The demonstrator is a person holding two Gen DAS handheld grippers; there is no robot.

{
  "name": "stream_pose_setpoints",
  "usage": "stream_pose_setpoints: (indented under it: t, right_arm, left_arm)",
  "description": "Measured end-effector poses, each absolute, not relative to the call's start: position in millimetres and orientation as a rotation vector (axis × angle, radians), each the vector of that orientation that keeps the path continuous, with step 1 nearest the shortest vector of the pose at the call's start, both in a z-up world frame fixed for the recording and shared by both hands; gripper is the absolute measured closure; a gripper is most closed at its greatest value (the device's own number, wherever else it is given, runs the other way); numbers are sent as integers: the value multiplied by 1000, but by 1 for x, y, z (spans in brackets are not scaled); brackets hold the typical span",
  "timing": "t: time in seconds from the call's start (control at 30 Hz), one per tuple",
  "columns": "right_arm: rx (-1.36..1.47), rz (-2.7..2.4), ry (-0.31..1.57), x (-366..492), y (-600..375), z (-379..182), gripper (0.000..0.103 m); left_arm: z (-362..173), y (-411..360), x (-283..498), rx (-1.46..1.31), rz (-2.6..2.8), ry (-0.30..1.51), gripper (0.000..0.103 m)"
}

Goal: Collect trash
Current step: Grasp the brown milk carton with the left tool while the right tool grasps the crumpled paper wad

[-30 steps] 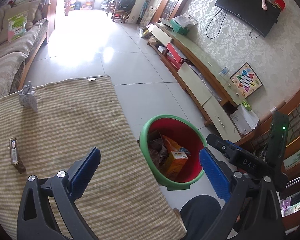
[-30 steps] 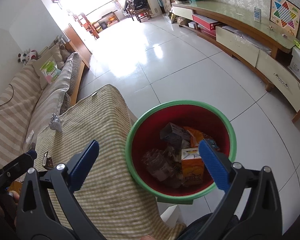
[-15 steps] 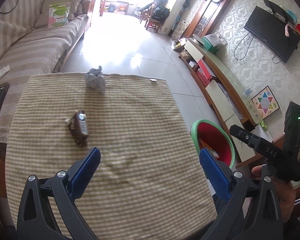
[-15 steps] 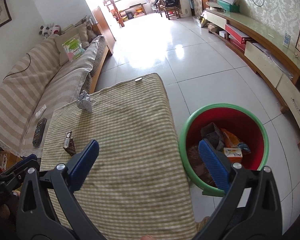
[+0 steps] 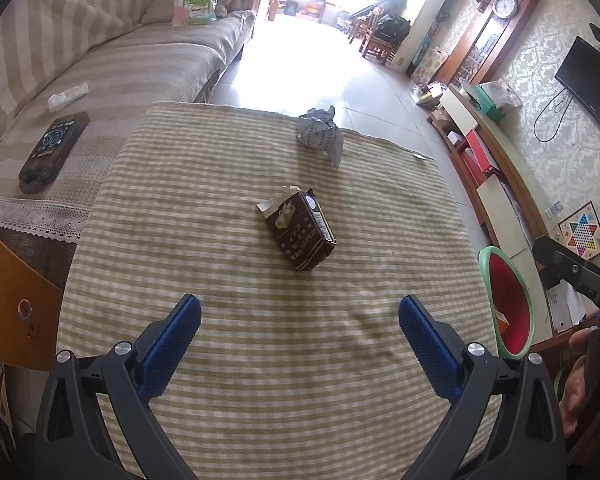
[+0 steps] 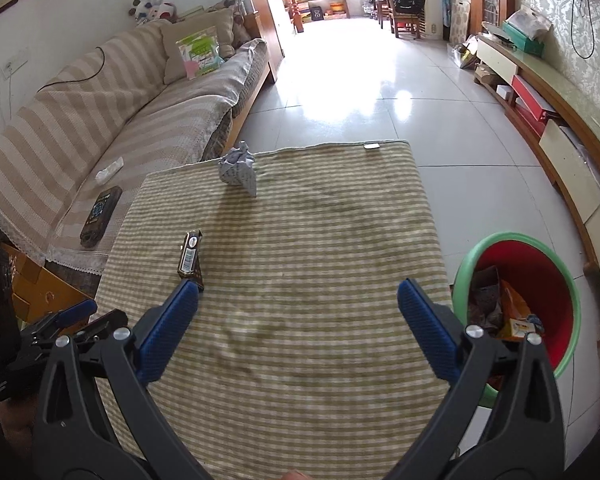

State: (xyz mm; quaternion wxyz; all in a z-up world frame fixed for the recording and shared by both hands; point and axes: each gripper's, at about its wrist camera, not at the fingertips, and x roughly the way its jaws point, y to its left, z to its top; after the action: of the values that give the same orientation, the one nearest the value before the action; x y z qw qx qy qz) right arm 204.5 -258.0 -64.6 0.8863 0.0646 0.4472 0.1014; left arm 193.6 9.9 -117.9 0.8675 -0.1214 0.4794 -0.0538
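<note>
both claws wide and empty over the striped worktop (image 5: 228, 360): left claw (image 5: 299, 322) facing the brown box (image 5: 302, 232) lying flat mid-cloth, right claw (image 6: 298, 306) nearer the bin (image 6: 516, 300) on the floor off the worktop's right edge. best to drop the left claw straight down with one pad each side of the box's narrow width, closing only once low enough not to skid it. crumpled paper (image 5: 320, 136) waiting near the far edge, likely next.

The brown box (image 5: 302, 235) on the table carries Chinese characters and a barcode, too small to read. The wall clock (image 5: 504, 5) has numerals, illegible.
</note>
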Motion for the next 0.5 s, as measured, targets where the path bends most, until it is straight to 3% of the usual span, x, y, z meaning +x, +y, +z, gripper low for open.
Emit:
stream_pose_setpoints:
  t: [0.5]
  right_arm:
    - [133, 196, 970, 264, -246, -92, 5]
  left_arm:
    - [-173, -34, 276, -127, -42, 1100, 9]
